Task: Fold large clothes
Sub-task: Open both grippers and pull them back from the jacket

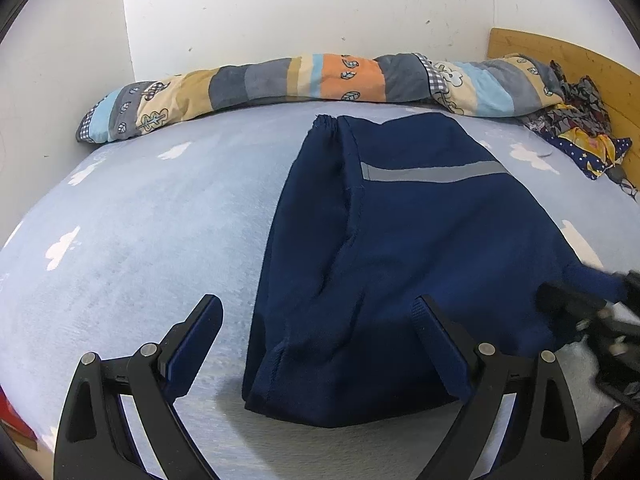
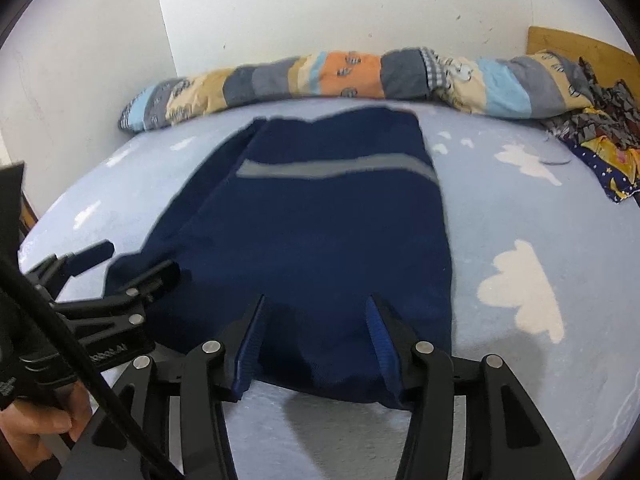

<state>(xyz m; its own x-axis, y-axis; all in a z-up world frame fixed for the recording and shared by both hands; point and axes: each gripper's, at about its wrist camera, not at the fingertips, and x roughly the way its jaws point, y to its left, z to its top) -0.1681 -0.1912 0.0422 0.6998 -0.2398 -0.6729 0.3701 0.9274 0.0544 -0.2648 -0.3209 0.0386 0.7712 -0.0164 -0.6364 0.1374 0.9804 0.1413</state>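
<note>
Over the navy garment (image 1: 400, 248) on the cloud-print bedsheet (image 1: 140, 220), both grippers pitch downward. Left gripper (image 1: 320, 320) spread wide, straddling its 6 o'clock hem. Right gripper (image 2: 316, 320) half-spread, pinching nothing.

Bed: a mattress under a pale blue sheet (image 1: 152, 216) printed with white clouds, set against a white wall
Middle of the sheet: a navy garment (image 1: 400, 248) lay flat, folded lengthwise, with a grey stripe across its far part
Far edge, along the wall: a rolled patchwork quilt (image 1: 280, 80) in orange, grey, cream and light blue stretched nearly the bed's whole width
Far right corner: a heap of patterned cloth (image 1: 580, 124) sat just beside the quilt's end, against a wooden headboard (image 1: 532, 48)
</note>
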